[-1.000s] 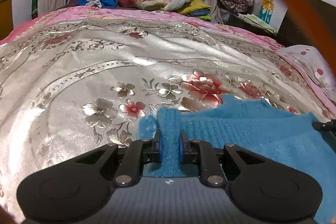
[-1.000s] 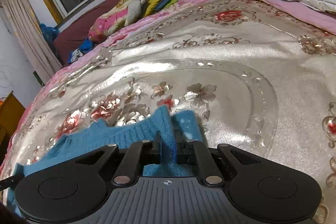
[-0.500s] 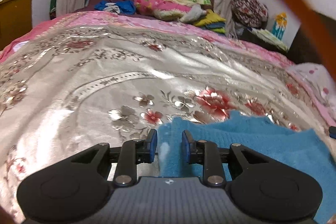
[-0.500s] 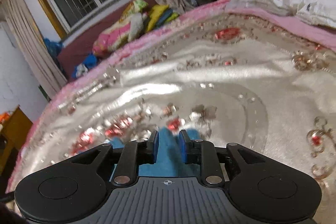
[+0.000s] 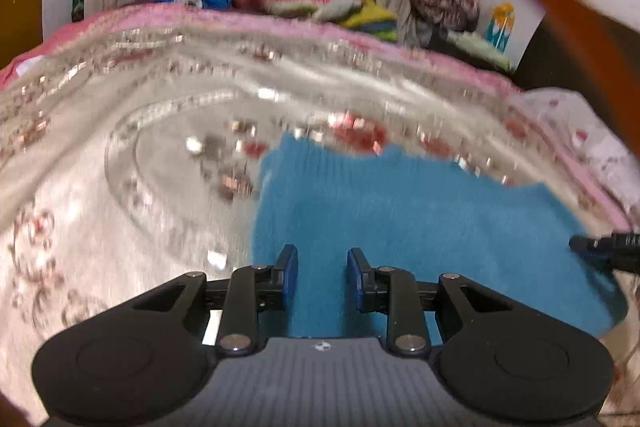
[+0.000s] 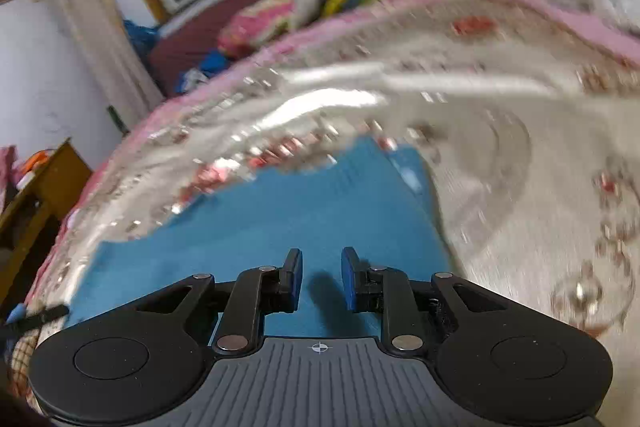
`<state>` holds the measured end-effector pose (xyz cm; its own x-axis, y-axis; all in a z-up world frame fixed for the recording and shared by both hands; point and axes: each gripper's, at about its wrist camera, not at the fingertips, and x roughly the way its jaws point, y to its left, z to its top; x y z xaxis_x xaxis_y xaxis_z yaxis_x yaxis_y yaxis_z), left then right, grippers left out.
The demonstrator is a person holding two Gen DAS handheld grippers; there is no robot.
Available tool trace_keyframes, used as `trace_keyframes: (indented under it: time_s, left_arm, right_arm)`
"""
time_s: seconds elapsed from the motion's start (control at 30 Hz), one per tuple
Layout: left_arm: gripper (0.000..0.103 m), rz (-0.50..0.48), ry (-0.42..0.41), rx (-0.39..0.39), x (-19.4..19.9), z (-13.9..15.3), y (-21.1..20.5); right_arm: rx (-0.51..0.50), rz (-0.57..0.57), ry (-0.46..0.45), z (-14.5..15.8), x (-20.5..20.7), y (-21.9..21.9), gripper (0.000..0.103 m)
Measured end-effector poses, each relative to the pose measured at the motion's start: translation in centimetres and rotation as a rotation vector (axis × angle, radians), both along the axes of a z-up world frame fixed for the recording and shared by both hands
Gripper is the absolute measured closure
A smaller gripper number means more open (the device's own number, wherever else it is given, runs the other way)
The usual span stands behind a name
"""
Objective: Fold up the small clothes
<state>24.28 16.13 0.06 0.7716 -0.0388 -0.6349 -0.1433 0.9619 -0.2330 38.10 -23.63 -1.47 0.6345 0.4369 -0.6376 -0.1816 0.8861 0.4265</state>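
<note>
Blue knit sweater (image 5: 400, 227) lies flat on the bed, on a shiny silver floral bedspread (image 5: 120, 187), near the bed's front edge. Looks already folded into a rough rectangle, far edge uneven w/ a notch.

Left gripper (image 5: 322, 281) hangs over the sweater's left edge, jaws a narrow gap apart, nothing between them, only cloth below. Right gripper (image 6: 321, 281) hangs over the sweater's right half, jaws a narrow gap apart & closing a bit, also holding nothing. Right gripper's tip pokes in at the far right of the left view.

Handling, my guess: light, soft, floppy knit; fuzzy so it grips well on the pads, won't slip, but sags & stretches if lifted by one point. Satin bedspread looks slick, so the sweater may slide when dragged. Best hold: pinch both corners of one edge, one gripper each, for the next fold.

Writing: none readable. Small crosshair mark on each gripper body only. Both views are motion-blurred.
</note>
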Motion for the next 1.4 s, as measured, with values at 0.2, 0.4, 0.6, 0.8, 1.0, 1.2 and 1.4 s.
trace_keyframes:
  time_s: [0.2, 0.4, 0.6, 0.8, 1.0, 1.2, 1.4]
  left_arm:
    - [0.069, 0.021, -0.019, 0.010, -1.1, 0.4, -0.1]
    - [0.069, 0.046, -0.007, -0.008, -3.0, -0.1, 0.3]
    - [0.068, 0.077, 0.010, -0.041, -4.0, -0.2, 0.7]
    - [0.065, 0.086, 0.000, -0.135, -6.2, -1.1, 1.5]
    - [0.063, 0.073, -0.008, -0.204, -7.2, -1.9, 2.4]
    - [0.062, 0.040, -0.007, -0.221, -7.3, -2.3, 2.7]
    - [0.059, 0.020, -0.001, -0.218, -7.6, -2.1, 2.6]
  right_arm:
    - [-0.014, -0.009, -0.038, 1.3, -1.1, 0.5, 0.080]
    - [-0.058, 0.011, -0.050, 1.4, -2.5, 0.5, 0.080]
    - [-0.066, -0.031, 0.005, 1.3, -2.5, 0.9, 0.080]
    - [-0.114, 0.081, -0.031, 3.5, -4.2, 5.0, 0.080]
    - [-0.226, 0.180, 0.033, 2.0, -4.9, 11.1, 0.079]
    - [-0.256, 0.216, 0.011, 3.1, -5.9, 15.2, 0.076]
    - [-0.278, 0.298, -0.014, 4.2, -6.4, 20.5, 0.076]
